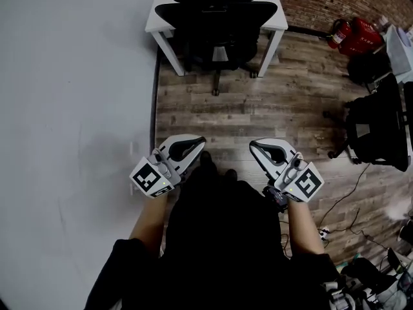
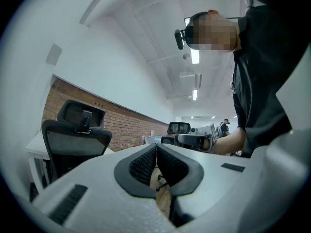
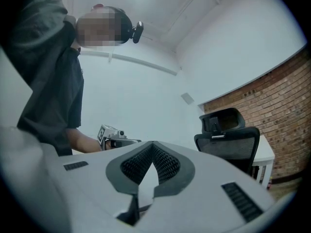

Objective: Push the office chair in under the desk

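Fingers [image 2: 142,165] of the left gripper [image 1: 193,144] are pressed together with nothing between them, and so are those of the right gripper [image 1: 259,148]; both are held close to the person's body. Ahead stands the white rectangular desk [image 1: 157,13], and the black mesh-backed office chair [image 1: 216,18] sits between its legs, its seat seemingly under the top (well apart from both grippers). The push looks finished, so the next move likely calls only for checking that the backrest sits near the desk edge, or for one last nudge.
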{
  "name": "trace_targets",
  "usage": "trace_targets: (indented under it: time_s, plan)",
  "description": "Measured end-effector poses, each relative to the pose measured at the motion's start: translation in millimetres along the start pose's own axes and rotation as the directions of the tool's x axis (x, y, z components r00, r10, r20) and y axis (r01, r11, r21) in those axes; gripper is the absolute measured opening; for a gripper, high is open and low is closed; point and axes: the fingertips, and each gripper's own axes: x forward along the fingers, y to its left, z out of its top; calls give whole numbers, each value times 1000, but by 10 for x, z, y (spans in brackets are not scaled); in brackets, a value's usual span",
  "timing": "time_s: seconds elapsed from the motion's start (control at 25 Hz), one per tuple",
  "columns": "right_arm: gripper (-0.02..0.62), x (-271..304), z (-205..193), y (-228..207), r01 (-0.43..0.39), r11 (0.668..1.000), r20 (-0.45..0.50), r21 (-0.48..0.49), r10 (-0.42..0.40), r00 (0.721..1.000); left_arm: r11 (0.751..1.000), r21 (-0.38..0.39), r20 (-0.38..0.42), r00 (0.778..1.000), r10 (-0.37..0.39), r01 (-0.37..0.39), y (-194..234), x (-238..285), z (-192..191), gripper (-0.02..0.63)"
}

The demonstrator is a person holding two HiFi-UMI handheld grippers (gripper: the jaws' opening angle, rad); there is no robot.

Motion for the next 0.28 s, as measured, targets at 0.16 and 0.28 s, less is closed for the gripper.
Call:
trace_targets:
  time_s: [0.16, 0.28]
  plan:
    - [6, 11, 54, 12, -3, 1000, 3, -21, 3, 1000, 1000, -30, 34, 999, 3, -2, -39, -26, 98, 17]
    - [6, 24, 91, 10, -2, 999, 7, -39, 3, 1000, 998, -64, 42, 999, 0, 3, -51, -23, 89, 17]
